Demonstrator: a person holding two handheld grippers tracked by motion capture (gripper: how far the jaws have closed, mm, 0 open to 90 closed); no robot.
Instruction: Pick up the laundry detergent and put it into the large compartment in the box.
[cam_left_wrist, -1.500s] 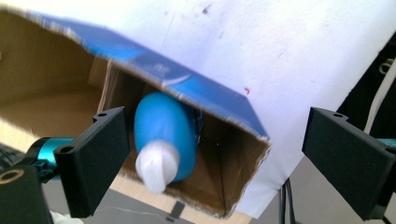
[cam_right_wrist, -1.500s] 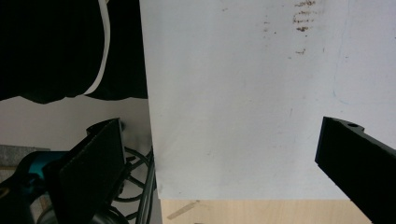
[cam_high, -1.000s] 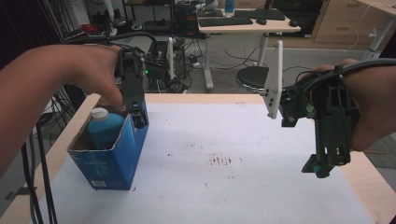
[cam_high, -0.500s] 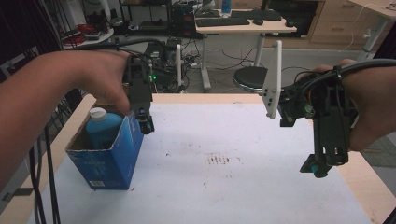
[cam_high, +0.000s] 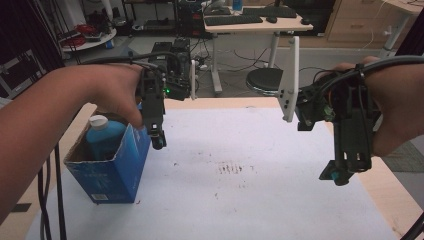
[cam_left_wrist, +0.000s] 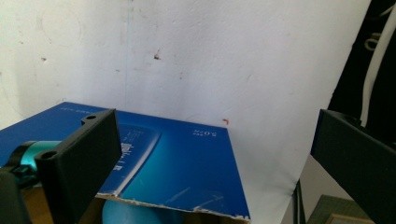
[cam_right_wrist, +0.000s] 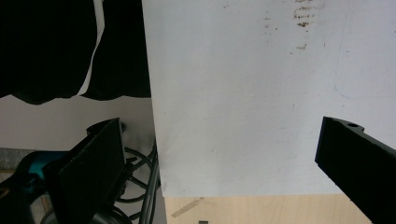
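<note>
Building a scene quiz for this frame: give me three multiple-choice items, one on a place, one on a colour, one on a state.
1. Where does the blue box stand?
A. near the table's left edge
B. at the table's right edge
C. on the floor

2. What colour is the cap of the bottle in the box?
A. red
B. white
C. black

3. How do the left gripper's jaws stand?
A. shut on the bottle
B. shut on the box
C. open

Answers: 1 A, the high view shows it at the left. 2 B, the cap is white above a blue body. 3 C, the left gripper view shows a wide gap.
</note>
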